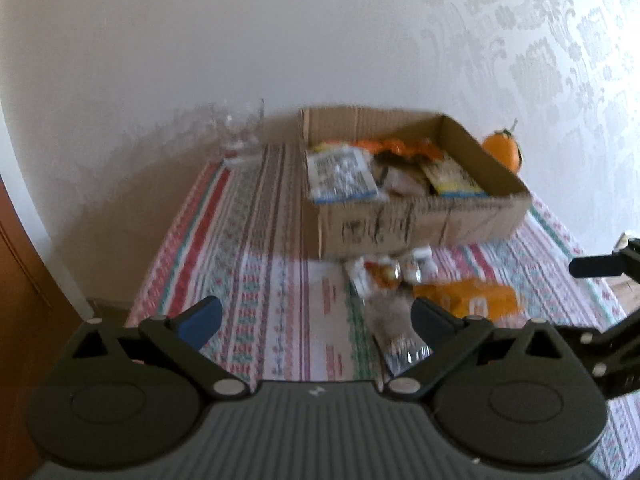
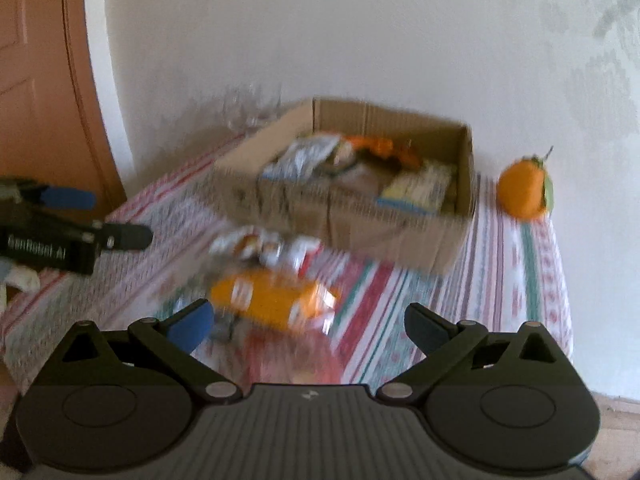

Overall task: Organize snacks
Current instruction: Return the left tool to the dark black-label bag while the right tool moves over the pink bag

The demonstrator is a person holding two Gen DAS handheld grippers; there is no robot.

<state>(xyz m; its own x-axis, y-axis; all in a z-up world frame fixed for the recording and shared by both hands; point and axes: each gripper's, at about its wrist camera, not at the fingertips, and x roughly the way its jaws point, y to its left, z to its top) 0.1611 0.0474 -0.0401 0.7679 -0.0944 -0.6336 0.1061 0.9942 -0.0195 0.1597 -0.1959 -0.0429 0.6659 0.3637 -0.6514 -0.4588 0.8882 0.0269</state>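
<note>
Cardboard makes up the open box (image 1: pixel 420 216) at the back of a striped tablecloth (image 1: pixel 248 280), and it already holds several snack packets, among them a white-and-blue one (image 1: pixel 342 176) leaning on the box's left wall in the left wrist view. Outside it, on the cloth just in front of the box, lies a small heap of loose snacks: an orange packet (image 2: pixel 272 300), a little white-and-orange wrapper (image 1: pixel 384 272) behind it, and a clear packet (image 1: pixel 396 336) nearest the left claw.

Both claws hang over the cloth with nothing in them. The left gripper (image 1: pixel 316 320) has its jaws spread wide, the clear packet just beyond its right finger. The right gripper (image 2: pixel 308 326) is spread wide too, the orange packet lying just ahead of its left finger.

Risks, as I judge them: the loose packets overlap, so a grab at one may drag or flip its neighbour, or pinch two at once. The two claws aim at the same heap and could knock together. Crinkly film may slip from the pads. A drinking glass (image 1: pixel 240 132) stands left of the box and an orange fruit (image 2: pixel 524 190) right of it; a wide swing toward the box could topple either.
</note>
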